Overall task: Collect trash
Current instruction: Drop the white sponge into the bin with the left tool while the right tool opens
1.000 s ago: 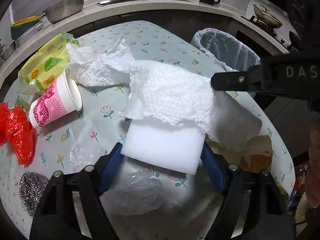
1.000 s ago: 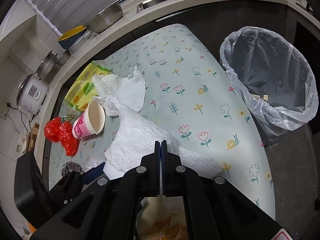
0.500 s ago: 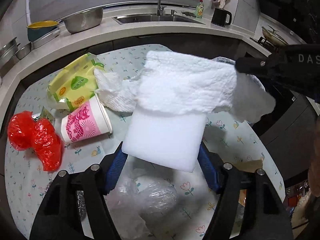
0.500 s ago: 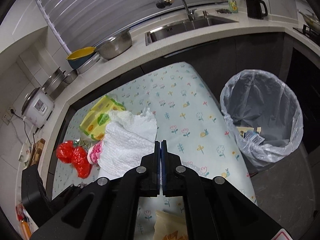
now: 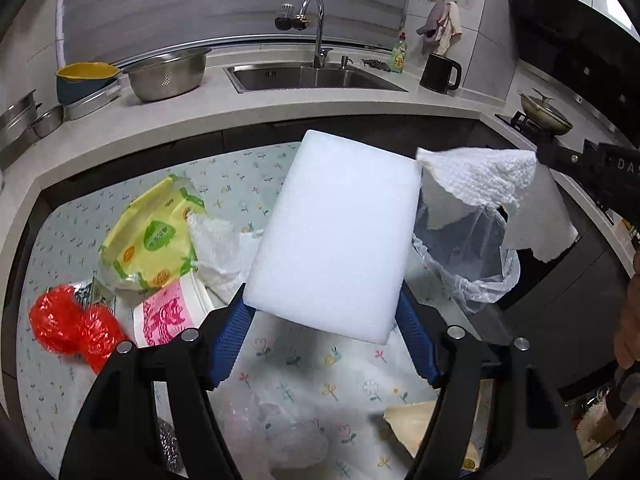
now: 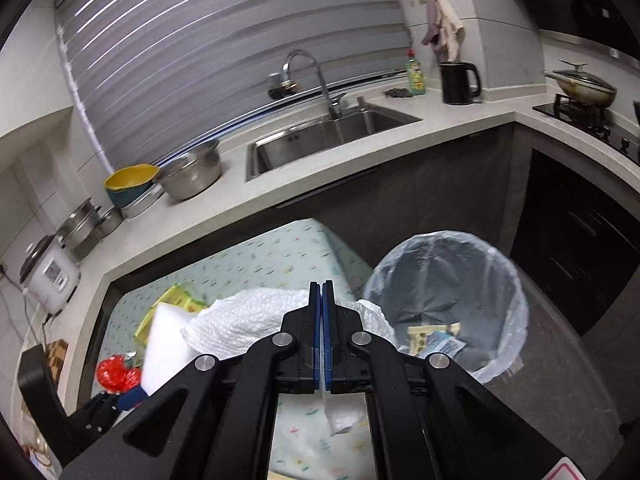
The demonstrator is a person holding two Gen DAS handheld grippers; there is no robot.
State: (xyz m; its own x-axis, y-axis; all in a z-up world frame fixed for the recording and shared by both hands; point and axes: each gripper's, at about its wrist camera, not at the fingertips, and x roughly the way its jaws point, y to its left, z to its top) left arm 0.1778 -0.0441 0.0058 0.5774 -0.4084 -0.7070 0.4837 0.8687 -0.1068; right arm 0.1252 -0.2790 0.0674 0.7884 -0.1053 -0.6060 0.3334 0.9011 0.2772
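Left of the bin [image 6: 444, 304], red bag [image 5: 72, 326], cup [image 5: 168, 318] and wrapper [image 5: 152, 236] remain on the desk [image 5: 312, 364]. My left tool [image 5: 324, 320] pinches a sponge [image 5: 336, 232]; my right tool [image 6: 322, 336] clamps a towel [image 5: 484, 178] above the bin, which already holds scraps.

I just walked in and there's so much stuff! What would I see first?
First, the big white sponge block, squeezed between the left gripper's blue fingers, above the flowery table. Next, the crinkly paper towel dangling from the shut right gripper, close to the plastic-lined trash bin on the floor. On the table's left lies a bright red plastic bag.
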